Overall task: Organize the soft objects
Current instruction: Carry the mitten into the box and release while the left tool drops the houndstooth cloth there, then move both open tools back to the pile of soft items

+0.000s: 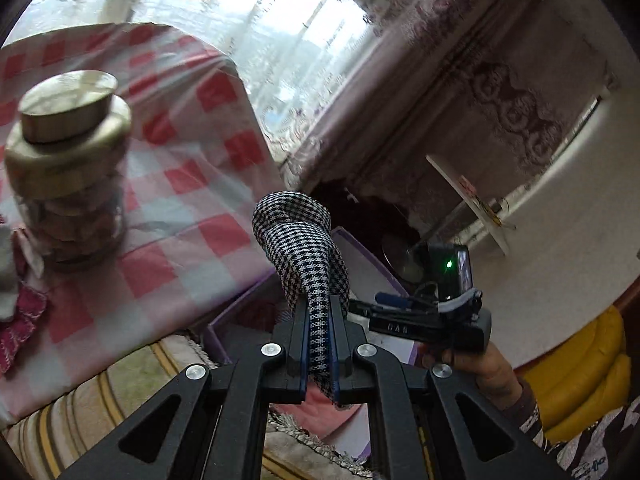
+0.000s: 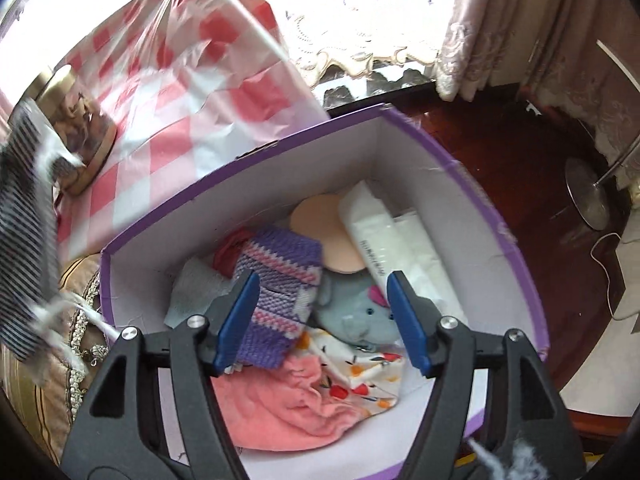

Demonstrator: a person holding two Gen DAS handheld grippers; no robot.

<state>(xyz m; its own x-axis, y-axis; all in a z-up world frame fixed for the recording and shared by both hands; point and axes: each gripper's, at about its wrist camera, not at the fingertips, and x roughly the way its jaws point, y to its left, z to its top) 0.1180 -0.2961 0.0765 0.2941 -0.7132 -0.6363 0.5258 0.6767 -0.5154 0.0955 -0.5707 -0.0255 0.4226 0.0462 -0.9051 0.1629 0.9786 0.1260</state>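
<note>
jar (image 1: 68, 160) blocks tabletop, box (image 2: 400, 136) (open-topped) reachable

Lidded jar (image 1: 68, 168) — checked tablecloth (image 1: 188, 184)

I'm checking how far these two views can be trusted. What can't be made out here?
- Left wrist view: the jar's contents, blurred.
- Left wrist view: the purple box, mostly hidden behind the houndstooth cloth in the left gripper.
- Right wrist view: the striped cloth, motion-blurred and cut by the left edge.
- Right wrist view: lettering on the white pack, too small.
</note>
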